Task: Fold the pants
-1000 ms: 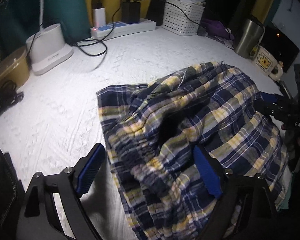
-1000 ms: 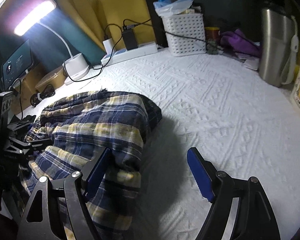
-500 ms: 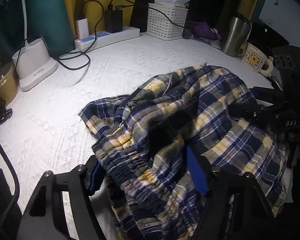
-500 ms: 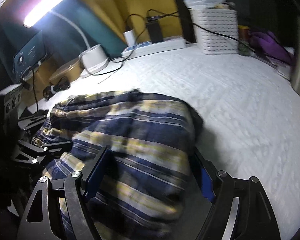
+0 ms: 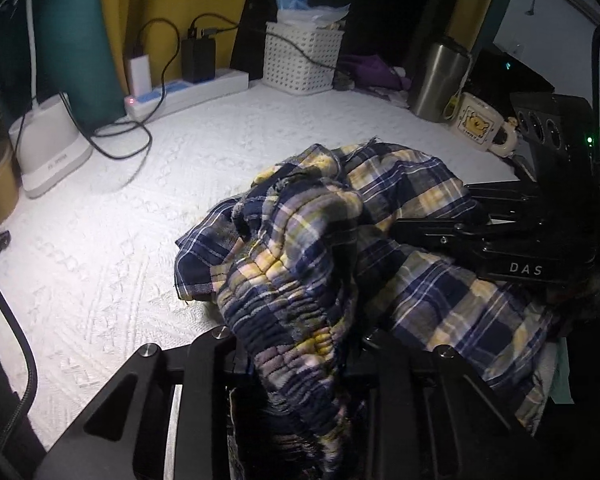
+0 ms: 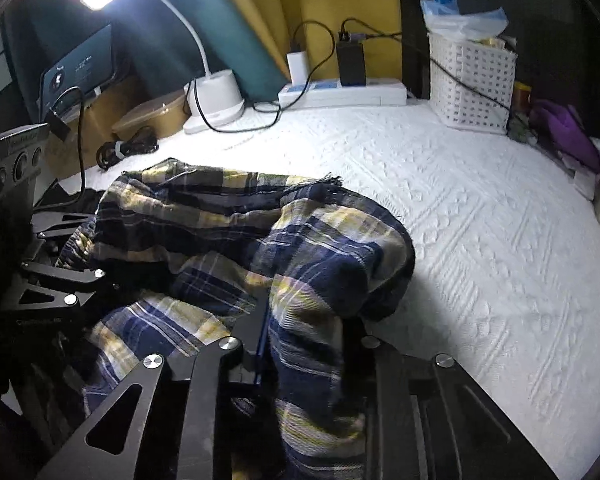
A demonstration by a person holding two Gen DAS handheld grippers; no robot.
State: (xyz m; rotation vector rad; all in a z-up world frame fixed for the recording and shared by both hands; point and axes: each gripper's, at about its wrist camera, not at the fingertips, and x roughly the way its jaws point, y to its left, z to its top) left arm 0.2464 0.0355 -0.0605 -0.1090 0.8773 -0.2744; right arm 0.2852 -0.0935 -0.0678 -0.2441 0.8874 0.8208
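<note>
Left gripper [image 5: 300, 364]: seen nearest in the left wrist view; its jaws are closing, narrowed on the gathered elastic waistband of the pants [image 5: 380, 240], with cloth bunched thickly between them.
Right gripper [image 6: 306, 344]: seen nearest in the right wrist view; its jaws are also closing, narrowed around a rolled fold of plaid fabric, which fills the gap between them.
Pants: a crumpled heap is formed at the near edge of the bench [image 5: 99, 240], between the two grippers; nothing is spread flat yet, and the legs cannot be told apart.
Bench surface: a white textured cover is laid over it, and open room is left beyond the heap.
Far edge: a lamp base [image 5: 47, 148], a power strip [image 5: 187, 90] with trailing cables, a white basket [image 5: 302, 62], a steel tumbler [image 5: 438, 76] and a mug [image 5: 478, 124] are lined up there.
Risk, grip: several layers may be caught at once, since both bites are taken on bunched cloth, so the garment could be lifted as a knot rather than opened.
Risk, slip: a thick roll may be squeezed out of the jaws when tension is applied.
Risk, reach: cables or the mug could be swept if the cloth is flung far.
</note>
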